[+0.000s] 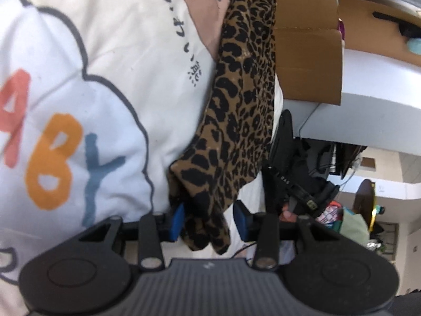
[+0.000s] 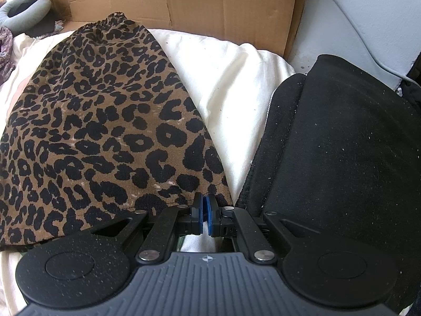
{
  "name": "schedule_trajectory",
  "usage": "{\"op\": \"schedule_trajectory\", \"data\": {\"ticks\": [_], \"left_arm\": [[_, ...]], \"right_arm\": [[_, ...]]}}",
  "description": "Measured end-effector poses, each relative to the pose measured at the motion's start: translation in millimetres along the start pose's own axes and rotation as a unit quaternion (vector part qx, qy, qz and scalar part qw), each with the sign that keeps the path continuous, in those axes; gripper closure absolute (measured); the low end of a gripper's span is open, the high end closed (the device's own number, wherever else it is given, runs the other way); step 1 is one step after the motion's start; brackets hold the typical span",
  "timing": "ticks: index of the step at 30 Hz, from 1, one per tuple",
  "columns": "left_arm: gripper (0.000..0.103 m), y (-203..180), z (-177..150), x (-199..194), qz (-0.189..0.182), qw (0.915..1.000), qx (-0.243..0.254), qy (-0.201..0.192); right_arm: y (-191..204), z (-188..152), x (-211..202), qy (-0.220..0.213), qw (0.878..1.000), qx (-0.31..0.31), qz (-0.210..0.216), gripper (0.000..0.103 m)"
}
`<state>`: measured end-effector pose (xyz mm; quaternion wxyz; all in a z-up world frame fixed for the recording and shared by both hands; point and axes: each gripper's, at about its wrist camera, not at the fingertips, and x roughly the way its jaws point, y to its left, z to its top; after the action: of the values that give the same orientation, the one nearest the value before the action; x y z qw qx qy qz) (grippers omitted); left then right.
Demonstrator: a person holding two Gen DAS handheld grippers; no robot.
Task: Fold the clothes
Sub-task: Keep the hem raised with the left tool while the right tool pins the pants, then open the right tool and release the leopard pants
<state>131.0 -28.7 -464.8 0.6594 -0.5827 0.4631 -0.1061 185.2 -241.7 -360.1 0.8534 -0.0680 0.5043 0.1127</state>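
Note:
A leopard-print garment (image 2: 105,131) lies spread on white bedding (image 2: 223,79), its gathered waistband at the far end. My right gripper (image 2: 206,202) is shut on the near hem corner of that garment. In the left wrist view the leopard-print garment (image 1: 236,105) runs as a narrow bunched strip from the top down into my left gripper (image 1: 209,221). The strip passes between the blue pads, and a tail hangs past them toward the camera. It touches the left pad (image 1: 177,221), while a thin white gap shows at the right pad (image 1: 240,223). The jaws stand partly apart.
A black garment (image 2: 342,144) lies folded to the right of the leopard one. A cardboard box (image 2: 210,5) stands against the far edge of the bedding. A white cover with coloured letters (image 1: 79,131) fills the left. Dark bags and clutter (image 1: 302,171) sit beyond the bed.

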Motion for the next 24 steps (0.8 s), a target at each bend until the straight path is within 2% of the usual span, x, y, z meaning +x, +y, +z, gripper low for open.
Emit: {"op": "schedule_trajectory", "data": {"ticks": [4,9,11,14,19,21,24], "left_arm": [[0.060,-2.0,5.2,-11.0,0.015,0.9995,0.014,-0.023],[0.061,-13.6,19.4,-22.6,-0.006,0.9987,0.025,-0.045],[0.061,-17.0,19.9,-27.4,-0.004,0.9980,0.039,-0.049],[0.067,-12.2,19.4,-36.2,-0.010,0.9976,0.038,-0.058],[0.071,-12.1,13.0,-36.2,0.034,0.9956,0.069,-0.054],[0.073,-11.1,9.0,-34.6,0.051,0.9941,0.085,-0.044],[0.075,-6.5,3.7,-34.5,0.058,0.9932,0.094,-0.036]], "right_arm": [[0.6,-0.5,-0.3,-0.001,1.000,0.000,-0.001,0.096],[-0.1,-1.0,-0.1,-0.001,1.000,0.001,0.000,0.096],[0.1,-0.6,0.0,0.001,1.000,0.002,0.000,0.096],[1.1,0.1,0.0,0.003,1.000,0.000,-0.002,0.096],[12.6,11.5,-6.8,0.024,0.999,-0.013,-0.020,0.093],[19.1,15.2,-16.0,0.023,1.000,-0.015,-0.012,0.093],[34.2,19.7,-30.2,0.019,1.000,-0.024,0.000,0.093]]}}
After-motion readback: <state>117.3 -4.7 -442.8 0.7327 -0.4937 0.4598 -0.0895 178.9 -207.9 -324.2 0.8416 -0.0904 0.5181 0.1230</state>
